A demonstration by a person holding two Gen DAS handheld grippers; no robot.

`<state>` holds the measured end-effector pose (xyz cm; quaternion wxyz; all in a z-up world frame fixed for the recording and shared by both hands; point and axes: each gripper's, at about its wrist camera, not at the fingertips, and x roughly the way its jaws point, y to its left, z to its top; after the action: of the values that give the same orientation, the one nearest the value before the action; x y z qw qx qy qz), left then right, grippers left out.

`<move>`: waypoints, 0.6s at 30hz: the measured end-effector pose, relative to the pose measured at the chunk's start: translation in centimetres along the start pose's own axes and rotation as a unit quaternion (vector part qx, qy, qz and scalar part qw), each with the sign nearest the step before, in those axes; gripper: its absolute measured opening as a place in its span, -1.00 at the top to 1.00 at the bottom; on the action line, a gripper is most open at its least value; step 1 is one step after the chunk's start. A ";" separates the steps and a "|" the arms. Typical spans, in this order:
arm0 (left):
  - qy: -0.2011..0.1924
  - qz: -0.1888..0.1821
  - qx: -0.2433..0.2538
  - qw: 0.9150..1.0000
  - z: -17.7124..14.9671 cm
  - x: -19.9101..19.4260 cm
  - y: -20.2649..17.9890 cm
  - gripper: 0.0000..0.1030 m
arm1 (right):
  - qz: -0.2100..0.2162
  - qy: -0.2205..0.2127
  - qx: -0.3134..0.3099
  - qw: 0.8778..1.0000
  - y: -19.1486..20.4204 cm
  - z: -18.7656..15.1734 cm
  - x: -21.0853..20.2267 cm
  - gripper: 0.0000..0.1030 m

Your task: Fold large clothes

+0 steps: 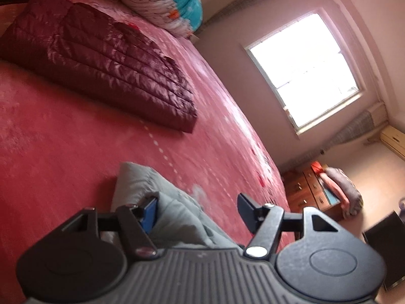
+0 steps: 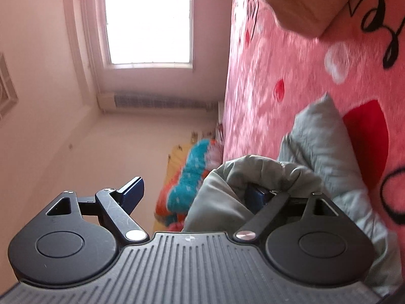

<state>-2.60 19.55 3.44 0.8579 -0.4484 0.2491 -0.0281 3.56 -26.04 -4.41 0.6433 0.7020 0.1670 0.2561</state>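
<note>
A grey padded garment [image 1: 162,207] lies on the red bed [image 1: 63,152] right in front of my left gripper [image 1: 198,209]. The left gripper is open, its jaws wide apart, with grey fabric lying between them and against the left finger. In the right wrist view the same grey garment [image 2: 316,147] is bunched over my right gripper [image 2: 195,193]. That gripper is open too, and fabric drapes over its right finger [image 2: 258,195]. A folded maroon quilted jacket [image 1: 101,60] lies farther up the bed.
Patterned pillows and bedding [image 1: 162,2] are piled at the head of the bed. A bright window [image 1: 303,68] is in the wall beyond the bed edge. A wooden dresser [image 1: 308,190] with clothes on it stands by the wall. A beige bundle [image 2: 301,2] lies on the bed.
</note>
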 end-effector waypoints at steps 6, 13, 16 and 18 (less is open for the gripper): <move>-0.038 0.056 0.014 0.998 0.6 0.7 0.4 -0.37 | -0.022 -0.039 -0.002 0.999 -0.5 1.2 -0.1 -1.00; -0.081 0.075 0.041 0.993 1.4 -1.2 -0.4 -0.47 | -0.057 -0.033 -0.075 0.995 1.3 1.5 0.3 -1.00; -0.071 0.079 0.121 0.987 0.2 -1.9 -2.8 -0.47 | -0.066 -0.037 -0.112 0.991 2.2 1.2 0.3 -1.00; -0.059 0.076 0.191 0.977 -1.3 -2.2 -4.7 -0.47 | -0.088 -0.046 -0.162 0.982 3.4 0.8 0.2 -1.00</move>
<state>-4.24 16.37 7.43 0.9404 -0.2571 0.2219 0.0167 3.83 -27.02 -1.05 0.7752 0.5824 0.1547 0.1896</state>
